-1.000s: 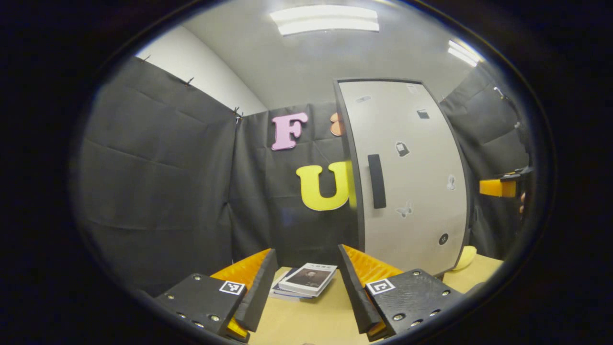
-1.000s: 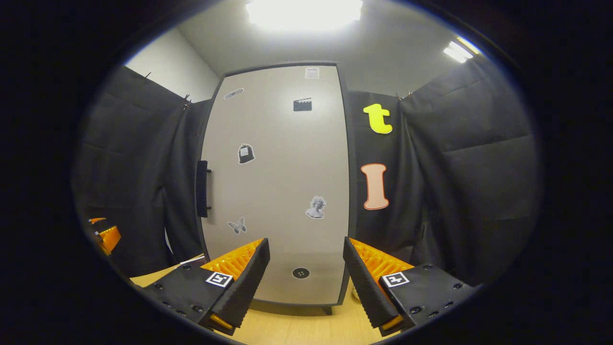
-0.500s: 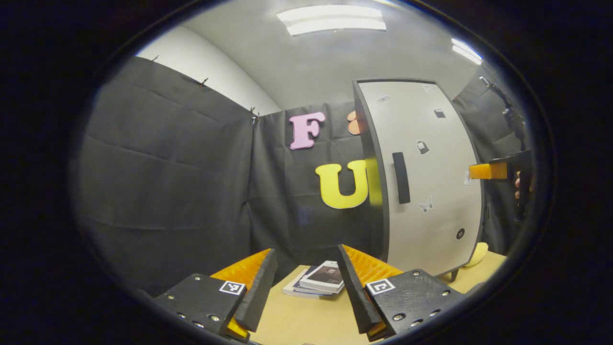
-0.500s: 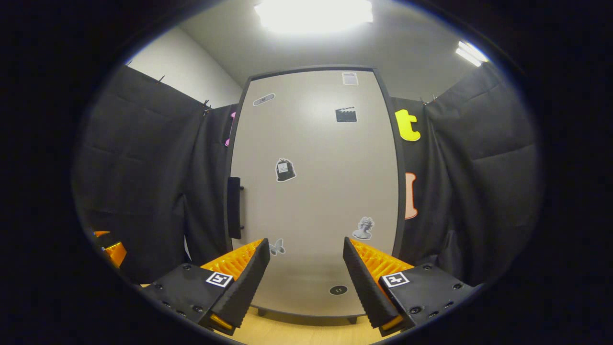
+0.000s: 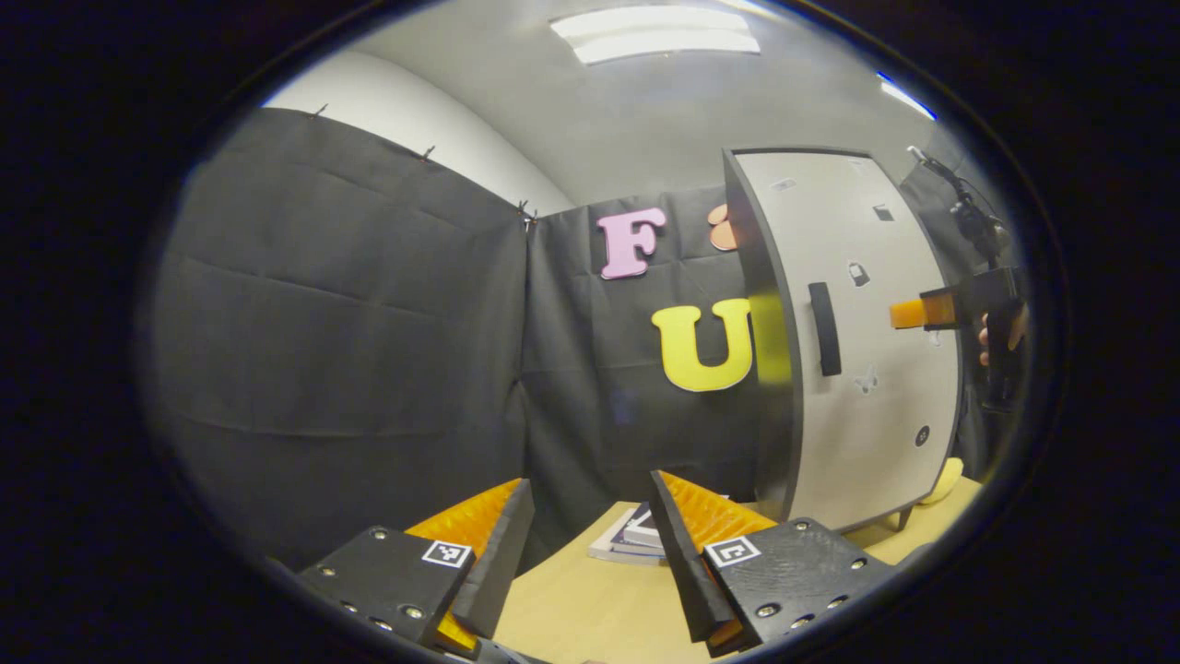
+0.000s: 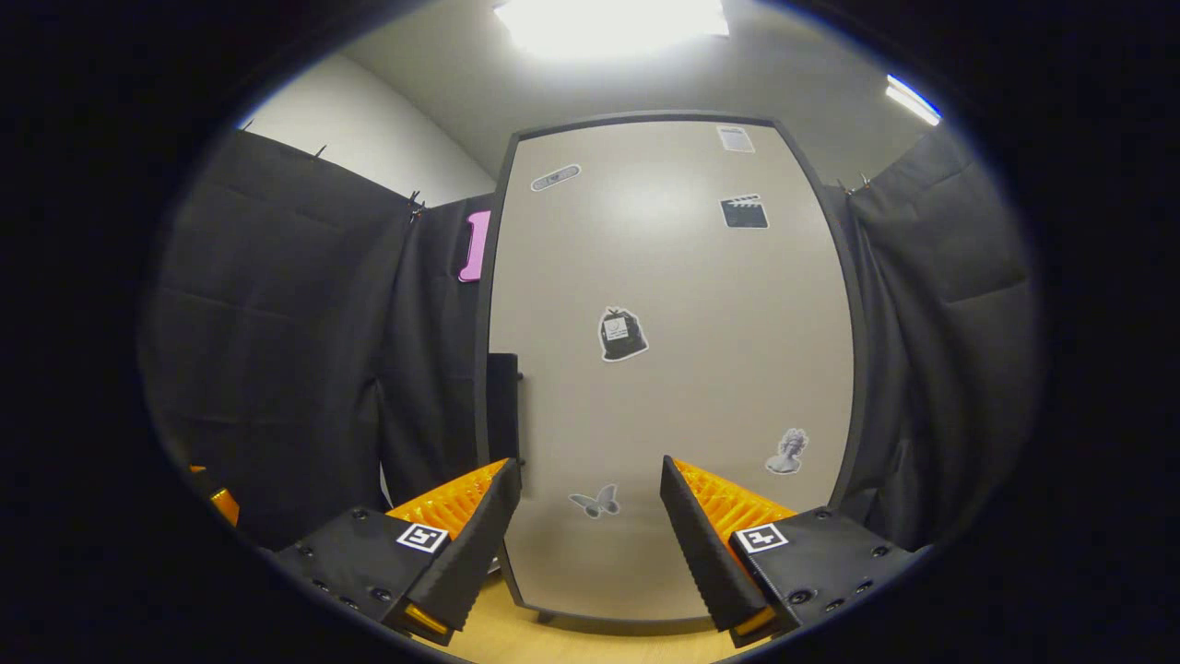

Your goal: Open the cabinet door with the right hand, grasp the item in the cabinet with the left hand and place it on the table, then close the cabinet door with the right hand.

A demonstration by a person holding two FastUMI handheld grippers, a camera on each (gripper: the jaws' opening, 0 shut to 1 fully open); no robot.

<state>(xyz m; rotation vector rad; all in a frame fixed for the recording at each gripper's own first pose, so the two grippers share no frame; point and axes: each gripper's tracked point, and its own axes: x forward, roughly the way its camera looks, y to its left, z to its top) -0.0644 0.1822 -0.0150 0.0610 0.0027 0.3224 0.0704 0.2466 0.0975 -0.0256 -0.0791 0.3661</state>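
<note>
Task at its start: my right gripper, jaws apart and empty, faces the shut cabinet door, its handle up-left; left gripper open, idle; item unseen.

Closed cabinet door straight ahead, dark handle on its left edge, small stickers scattered over it, right gripper held wide apart before it, possibly the left gripper at far left, wooden table below.
</note>
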